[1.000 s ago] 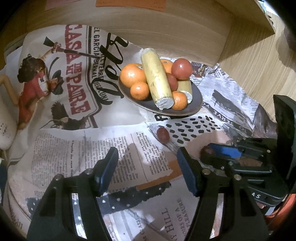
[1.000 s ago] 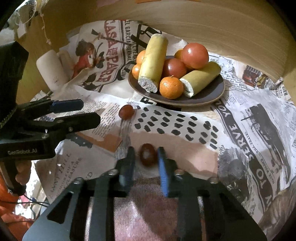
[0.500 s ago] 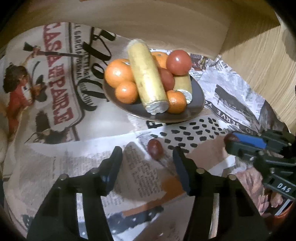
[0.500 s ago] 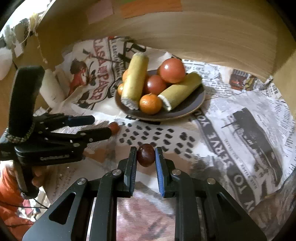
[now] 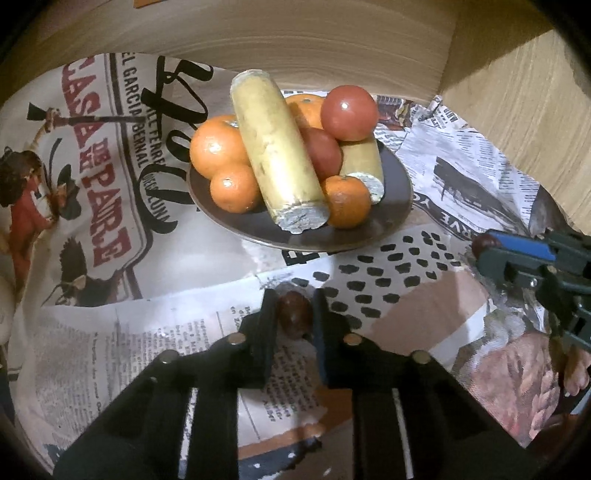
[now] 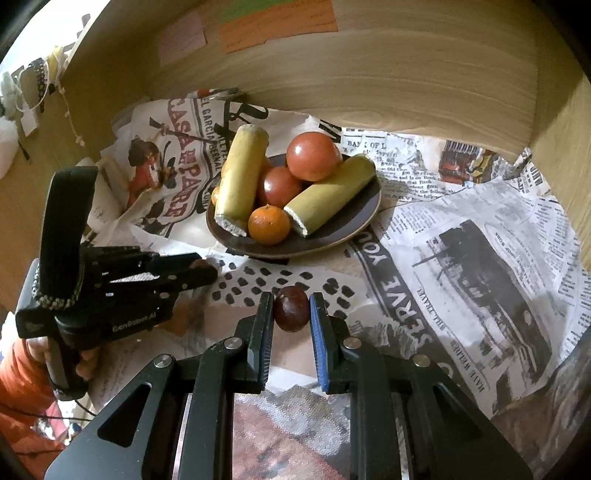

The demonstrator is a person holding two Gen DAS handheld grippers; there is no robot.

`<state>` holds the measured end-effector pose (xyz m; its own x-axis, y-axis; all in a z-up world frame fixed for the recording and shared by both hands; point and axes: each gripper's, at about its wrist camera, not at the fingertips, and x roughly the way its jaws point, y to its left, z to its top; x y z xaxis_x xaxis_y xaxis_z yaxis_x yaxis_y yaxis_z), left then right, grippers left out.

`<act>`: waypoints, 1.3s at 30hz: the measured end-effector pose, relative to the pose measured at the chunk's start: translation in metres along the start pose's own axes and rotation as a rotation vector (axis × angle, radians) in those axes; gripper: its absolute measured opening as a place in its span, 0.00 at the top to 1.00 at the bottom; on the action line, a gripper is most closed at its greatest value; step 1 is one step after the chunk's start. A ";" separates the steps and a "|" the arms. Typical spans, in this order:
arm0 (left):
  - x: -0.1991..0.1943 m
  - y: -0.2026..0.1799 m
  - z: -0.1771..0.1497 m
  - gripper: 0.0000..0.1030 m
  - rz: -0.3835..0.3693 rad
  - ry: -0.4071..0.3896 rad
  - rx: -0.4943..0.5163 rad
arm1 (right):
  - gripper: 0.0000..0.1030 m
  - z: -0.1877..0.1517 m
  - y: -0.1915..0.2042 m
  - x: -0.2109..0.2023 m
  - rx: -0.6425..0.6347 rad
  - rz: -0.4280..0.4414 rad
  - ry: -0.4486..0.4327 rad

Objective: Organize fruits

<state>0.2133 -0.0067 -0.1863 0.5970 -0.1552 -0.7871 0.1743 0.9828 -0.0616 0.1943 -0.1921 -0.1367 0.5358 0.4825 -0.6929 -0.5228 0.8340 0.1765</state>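
The left tool (image 5: 293,314) has closed onto a reddish fruit (image 5: 294,313); the right tool (image 6: 291,314) clamps a dark fruit (image 6: 291,309).

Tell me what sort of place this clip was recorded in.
Probably a home corner, maybe a desk nook: wood-grain panels on two sides, sticky notes on the back one, newspaper sheets spread under a brown plate of fruit.

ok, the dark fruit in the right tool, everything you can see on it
The dark fruit is small, oval, glossy maroon-brown, smooth-skinned with a faint highlight, and looks whole. It sits between the right tool fingers near their tips, seemingly pinched on both sides. Below it lies the newspaper covering; contact underneath cannot be told. It is in front of the brown plate, apart from it. The left view shows it only as a dark tip at the blue pad.
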 end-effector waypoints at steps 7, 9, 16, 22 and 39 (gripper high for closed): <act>-0.014 0.006 0.006 0.83 0.002 -0.043 -0.017 | 0.83 0.007 0.000 -0.002 -0.015 -0.009 -0.014; -0.019 0.009 0.010 0.83 0.000 -0.059 -0.022 | 0.83 0.011 0.000 -0.003 -0.020 -0.017 -0.018; -0.040 0.013 0.034 0.83 -0.031 -0.120 -0.025 | 0.83 0.026 -0.002 -0.003 -0.038 -0.034 -0.036; -0.040 0.001 0.061 0.83 -0.062 -0.153 -0.005 | 0.83 0.046 -0.004 0.000 -0.060 -0.048 -0.045; 0.003 -0.027 0.089 0.83 -0.063 -0.120 0.072 | 0.83 0.066 -0.023 0.048 -0.082 -0.049 0.040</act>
<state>0.2803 -0.0422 -0.1320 0.6715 -0.2313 -0.7040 0.2678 0.9616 -0.0606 0.2761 -0.1707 -0.1276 0.5359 0.4287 -0.7273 -0.5497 0.8310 0.0848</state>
